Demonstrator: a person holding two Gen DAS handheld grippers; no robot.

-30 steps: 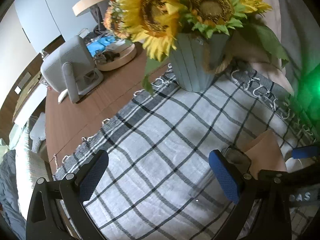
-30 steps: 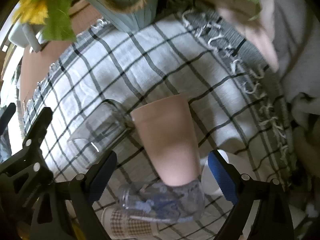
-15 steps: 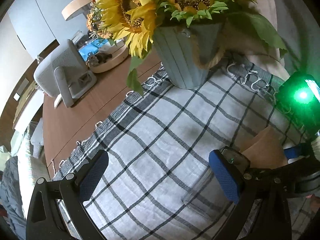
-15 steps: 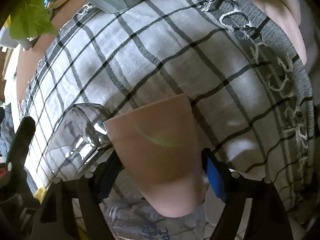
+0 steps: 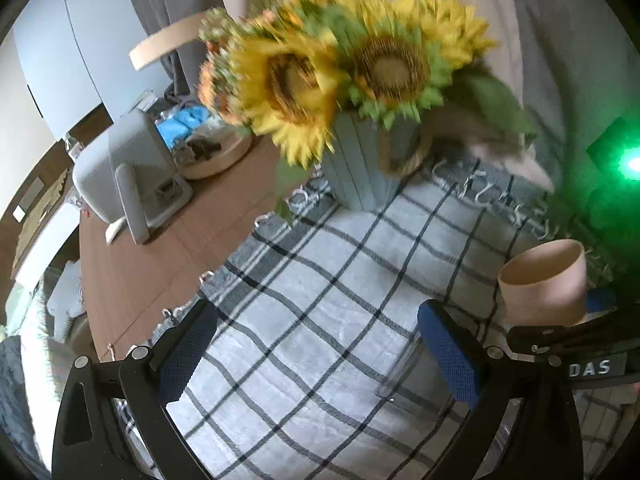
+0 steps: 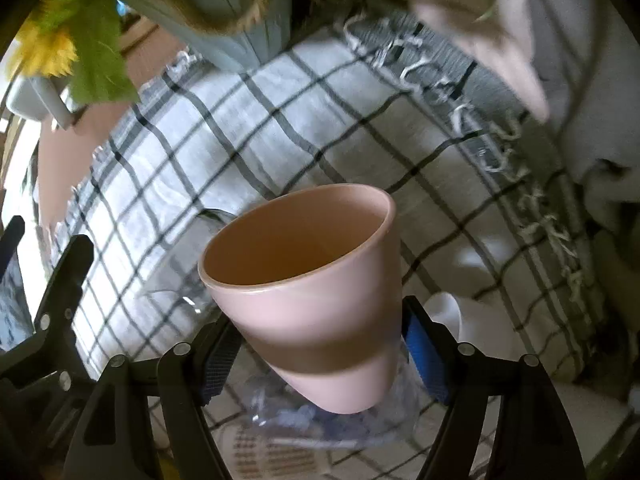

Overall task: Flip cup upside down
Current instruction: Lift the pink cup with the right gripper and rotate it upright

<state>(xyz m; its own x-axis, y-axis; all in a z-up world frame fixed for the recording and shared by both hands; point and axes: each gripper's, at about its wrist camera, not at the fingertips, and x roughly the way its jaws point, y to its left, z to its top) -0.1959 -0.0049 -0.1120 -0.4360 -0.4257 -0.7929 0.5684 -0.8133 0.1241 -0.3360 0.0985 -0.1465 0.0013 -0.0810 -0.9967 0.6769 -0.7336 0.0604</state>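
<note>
Checked fringed cloth on desk; right tongs clamp smooth pink cup (mouth up); left tongs spread, empty.

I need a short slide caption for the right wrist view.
Right hand-held gripper grips a pink cup, mouth visible, above the checked tablecloth.

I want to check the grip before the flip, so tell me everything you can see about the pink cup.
The pink cup is a plain, handleless tumbler, smooth and matte like plastic or ceramic, wider at the rim than at the base. It looks empty. It is lifted off the checked cloth, mouth up and tilted away from the camera. The right gripper is shut on its lower half, a blue pad pressing each side. Nothing else appears to touch it. The left wrist view shows it at the right edge.
</note>
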